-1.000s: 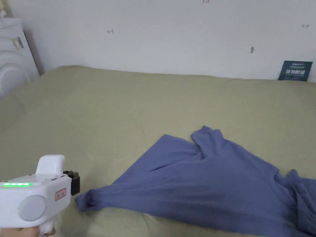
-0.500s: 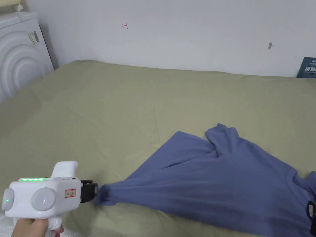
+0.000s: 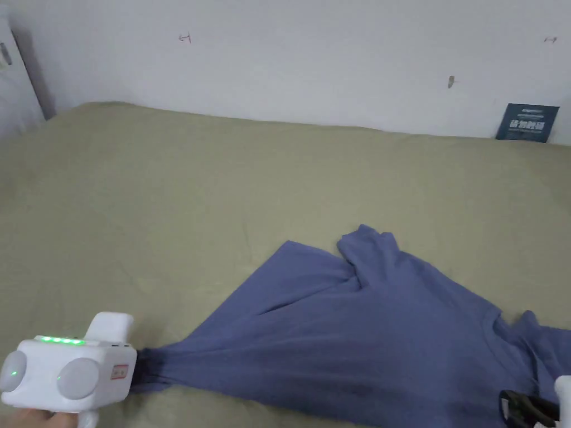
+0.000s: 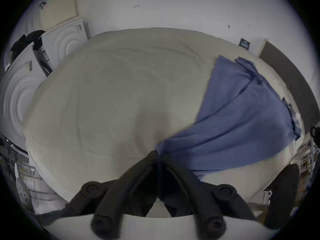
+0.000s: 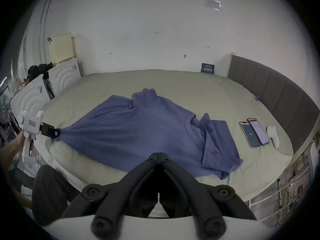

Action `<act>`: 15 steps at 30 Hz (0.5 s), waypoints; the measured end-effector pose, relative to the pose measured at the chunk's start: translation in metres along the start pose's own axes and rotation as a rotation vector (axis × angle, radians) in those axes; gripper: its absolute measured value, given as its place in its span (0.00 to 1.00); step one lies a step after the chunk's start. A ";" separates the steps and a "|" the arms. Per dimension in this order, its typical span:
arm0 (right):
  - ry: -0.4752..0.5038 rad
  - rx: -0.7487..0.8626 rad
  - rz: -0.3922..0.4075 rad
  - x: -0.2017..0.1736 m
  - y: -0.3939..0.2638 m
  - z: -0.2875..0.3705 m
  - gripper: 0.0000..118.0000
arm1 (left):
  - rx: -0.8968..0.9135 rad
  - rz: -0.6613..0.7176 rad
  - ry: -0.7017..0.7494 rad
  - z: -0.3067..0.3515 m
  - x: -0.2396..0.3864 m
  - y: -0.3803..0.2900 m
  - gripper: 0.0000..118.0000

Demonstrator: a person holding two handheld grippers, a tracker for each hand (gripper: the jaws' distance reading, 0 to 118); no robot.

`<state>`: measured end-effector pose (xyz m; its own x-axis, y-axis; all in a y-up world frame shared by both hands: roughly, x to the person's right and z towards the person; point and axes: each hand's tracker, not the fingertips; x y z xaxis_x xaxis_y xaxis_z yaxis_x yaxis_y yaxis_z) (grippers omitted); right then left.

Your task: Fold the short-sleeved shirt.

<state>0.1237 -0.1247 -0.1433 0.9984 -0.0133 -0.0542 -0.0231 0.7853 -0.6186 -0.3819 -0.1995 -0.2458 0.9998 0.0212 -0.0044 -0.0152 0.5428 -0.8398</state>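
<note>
The blue shirt (image 3: 357,329) is spread on the bed (image 3: 223,178), one corner bunched and clamped in the left gripper (image 3: 146,365). The right gripper (image 5: 158,154) is held clenched with nothing between its jaws, above the shirt's near edge. Two phones (image 5: 254,133) are laid beside the shirt.

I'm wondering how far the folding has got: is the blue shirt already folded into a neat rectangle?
No: the blue shirt lies spread on the bed, one corner pulled out by the left gripper.
</note>
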 end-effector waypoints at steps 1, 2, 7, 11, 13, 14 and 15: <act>0.002 -0.004 -0.005 0.003 0.003 -0.004 0.00 | -0.004 0.012 0.020 0.000 0.004 -0.001 0.03; 0.002 -0.006 -0.005 0.006 0.008 -0.010 0.00 | -0.020 -0.013 0.040 -0.002 0.007 -0.002 0.03; -0.009 -0.019 0.017 0.023 0.050 -0.068 0.00 | -0.008 0.019 0.018 0.001 0.003 0.000 0.03; -0.027 -0.051 0.006 0.038 0.094 -0.142 0.00 | -0.004 0.041 -0.004 -0.002 0.000 0.002 0.03; -0.035 -0.081 0.029 0.044 0.115 -0.180 0.00 | -0.001 0.059 -0.010 -0.003 0.000 0.001 0.03; -0.039 -0.083 0.040 0.046 0.125 -0.200 0.00 | -0.001 0.068 -0.014 -0.004 0.000 0.002 0.03; -0.030 -0.098 0.052 0.050 0.134 -0.216 0.00 | -0.004 0.070 -0.017 -0.005 -0.002 0.004 0.03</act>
<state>0.1592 -0.1537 -0.3987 0.9968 0.0456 -0.0654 -0.0782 0.7202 -0.6893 -0.3834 -0.2014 -0.2520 0.9959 0.0734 -0.0538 -0.0849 0.5360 -0.8399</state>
